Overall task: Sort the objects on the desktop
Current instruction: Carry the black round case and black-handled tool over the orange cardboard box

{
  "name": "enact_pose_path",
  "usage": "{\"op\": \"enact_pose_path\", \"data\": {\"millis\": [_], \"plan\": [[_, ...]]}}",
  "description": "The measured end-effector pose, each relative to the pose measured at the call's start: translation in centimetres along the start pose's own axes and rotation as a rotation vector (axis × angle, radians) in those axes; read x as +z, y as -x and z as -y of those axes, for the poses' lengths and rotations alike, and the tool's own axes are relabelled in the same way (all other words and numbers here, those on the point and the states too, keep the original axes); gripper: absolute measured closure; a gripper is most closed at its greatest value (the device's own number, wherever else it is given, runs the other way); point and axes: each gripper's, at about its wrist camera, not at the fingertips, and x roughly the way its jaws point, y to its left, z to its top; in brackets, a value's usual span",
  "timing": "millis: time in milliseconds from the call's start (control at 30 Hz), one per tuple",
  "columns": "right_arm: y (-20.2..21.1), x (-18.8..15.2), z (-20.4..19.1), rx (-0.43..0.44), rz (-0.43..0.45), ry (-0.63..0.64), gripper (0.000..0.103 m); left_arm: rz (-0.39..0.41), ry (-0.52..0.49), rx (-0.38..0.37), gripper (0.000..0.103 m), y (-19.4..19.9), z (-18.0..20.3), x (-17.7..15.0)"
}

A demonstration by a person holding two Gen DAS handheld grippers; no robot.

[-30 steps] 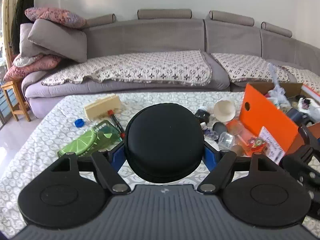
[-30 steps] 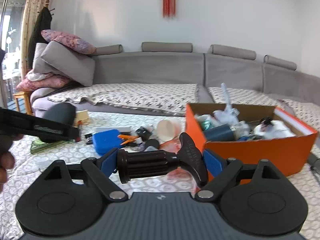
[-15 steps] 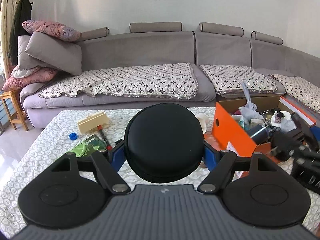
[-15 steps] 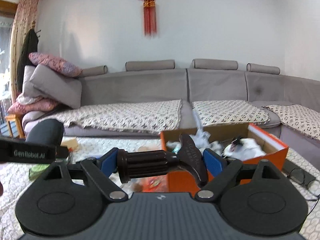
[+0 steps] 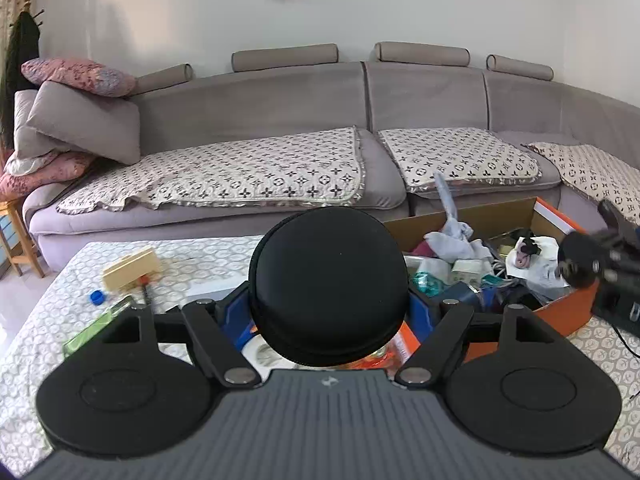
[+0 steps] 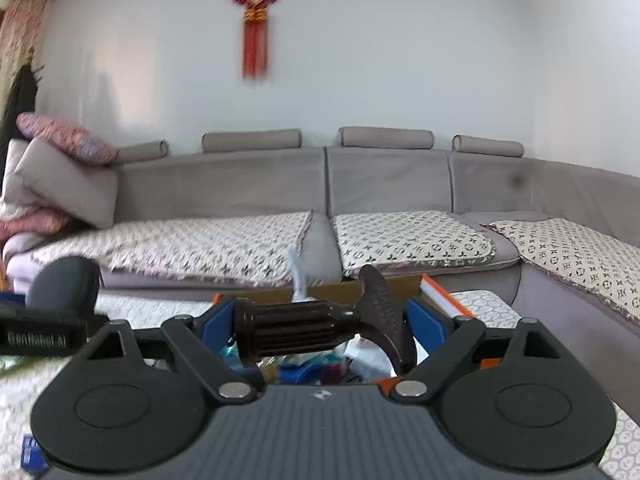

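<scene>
My left gripper [image 5: 328, 312] is shut on a round black zip case [image 5: 328, 284] and holds it above the near left corner of the orange cardboard box [image 5: 568, 308]. My right gripper [image 6: 320, 326] is shut on a black tool with a ribbed handle and a flared head [image 6: 296, 330], held level over the same box [image 6: 440, 292]. The box is full of mixed items. The right gripper and its tool show in the left wrist view [image 5: 600, 258] over the box's right end. The left gripper with the case shows in the right wrist view [image 6: 60, 292] at the left.
On the patterned tablecloth [image 5: 48, 320] to the left lie a beige block [image 5: 130, 268], a blue bottle cap [image 5: 97, 297], a red-tipped pen [image 5: 145, 288] and a green clear case [image 5: 98, 326]. A grey sofa [image 5: 320, 120] runs behind the table. A black cable [image 5: 624, 340] lies right of the box.
Both grippers have moved right and up with their loads, from over the cluttered tabletop to over the orange box. Neither grip has changed.
</scene>
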Motion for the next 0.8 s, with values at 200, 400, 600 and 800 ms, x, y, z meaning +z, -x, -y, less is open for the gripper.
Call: {"op": "enact_pose_path", "data": {"millis": [200,400,600,800], "plan": [[-1.8,-0.2,1.4,-0.043,0.075,-0.046,0.013,0.002,-0.019,0.017,0.026,-1.7,1.3,0.2],[-4.1,0.1,2.5,-0.069,0.07,-0.054,0.012,0.011,-0.03,0.049,0.026,-2.7,2.5,0.5],[-5.7,-0.1,3.7,-0.089,0.048,-0.093,0.012,0.001,-0.034,0.052,0.026,-3.5,2.9,0.8],[-7.0,-0.5,4.5,-0.113,0.014,-0.116,0.012,-0.013,-0.042,0.04,0.026,-4.2,4.0,1.1]]}}
